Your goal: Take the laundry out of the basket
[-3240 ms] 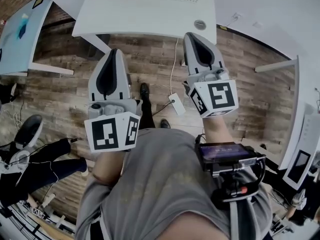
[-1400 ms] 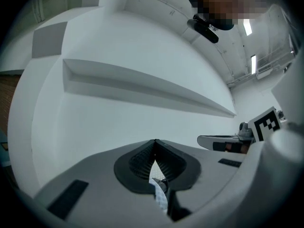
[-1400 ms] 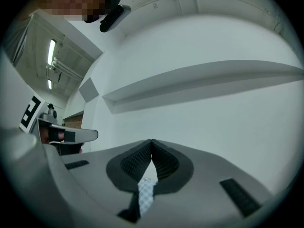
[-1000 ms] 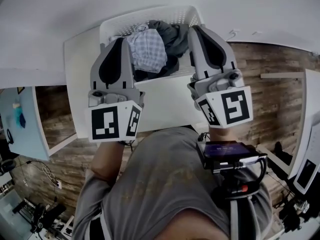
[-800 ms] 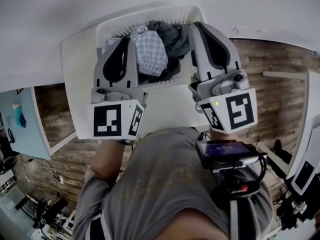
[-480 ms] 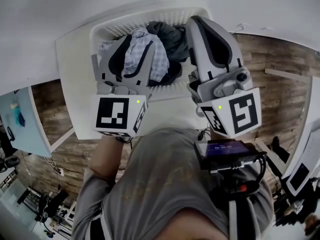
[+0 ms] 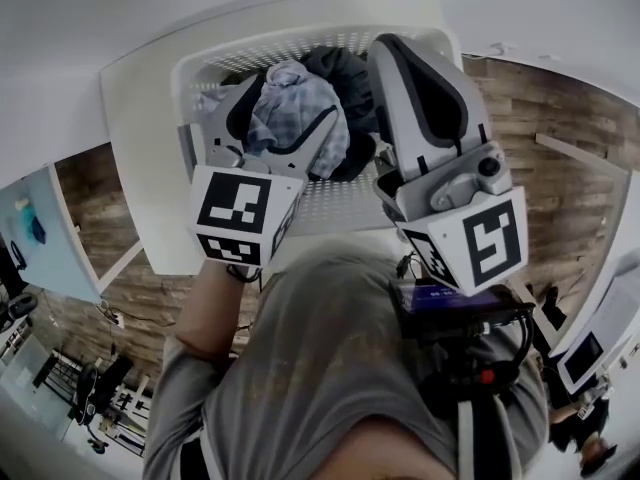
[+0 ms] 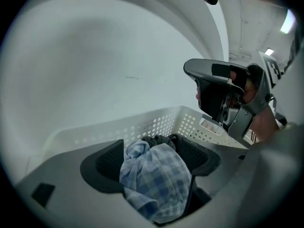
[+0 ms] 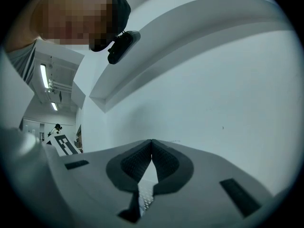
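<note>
Left gripper (image 8: 149,142) has its jaws spread wide, having just been opening, and they straddle a blue checked cloth (image 8: 154,182) without pinching it. That cloth lies on a dark garment (image 7: 345,68) inside the white basket (image 8: 156,122) on the surface (image 7: 135,158). Right gripper (image 9: 151,144) is closed and empty, over the basket's right side. By my reading nothing is out yet, so all the laundry remains to be lifted.

We wear a grey short-sleeved T-shirt (image 7: 310,368). On our chest sits a black mount (image 7: 470,368) with a dark screen (image 7: 450,303) and a red button (image 7: 487,376). Our left gripper (image 7: 290,103) and right gripper (image 7: 390,48) have pale grey shells, black ribbed pads (image 9: 135,163), and white cubes (image 7: 245,218) printed with black square markers.
</note>
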Motion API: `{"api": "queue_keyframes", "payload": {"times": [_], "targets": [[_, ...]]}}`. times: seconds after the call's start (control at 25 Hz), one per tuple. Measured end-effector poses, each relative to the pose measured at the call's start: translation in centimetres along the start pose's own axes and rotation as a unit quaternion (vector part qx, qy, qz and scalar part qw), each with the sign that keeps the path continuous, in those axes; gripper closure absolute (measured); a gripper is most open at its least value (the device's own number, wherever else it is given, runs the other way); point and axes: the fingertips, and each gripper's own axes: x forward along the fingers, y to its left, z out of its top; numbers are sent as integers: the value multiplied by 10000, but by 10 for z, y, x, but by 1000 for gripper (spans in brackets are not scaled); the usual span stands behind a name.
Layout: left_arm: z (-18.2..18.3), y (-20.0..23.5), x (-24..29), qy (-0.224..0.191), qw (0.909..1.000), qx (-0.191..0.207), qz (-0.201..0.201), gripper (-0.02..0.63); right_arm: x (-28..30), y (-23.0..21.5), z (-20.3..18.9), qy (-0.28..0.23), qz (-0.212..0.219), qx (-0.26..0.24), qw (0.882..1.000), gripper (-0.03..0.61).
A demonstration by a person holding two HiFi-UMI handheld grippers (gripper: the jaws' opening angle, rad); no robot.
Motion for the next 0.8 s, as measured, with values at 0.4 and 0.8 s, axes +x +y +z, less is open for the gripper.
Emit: {"api": "queue_keyframes", "payload": {"times": [0.4, 0.8], "targets": [[-35, 11, 27, 580, 9979, -279, -66, 242, 12, -19, -18, 162, -78, 202, 9996, 571], [-33, 18, 26, 507, 9978, -421, 13, 319, 12, -19, -19, 132, -106, 232, 9996, 571]]}}
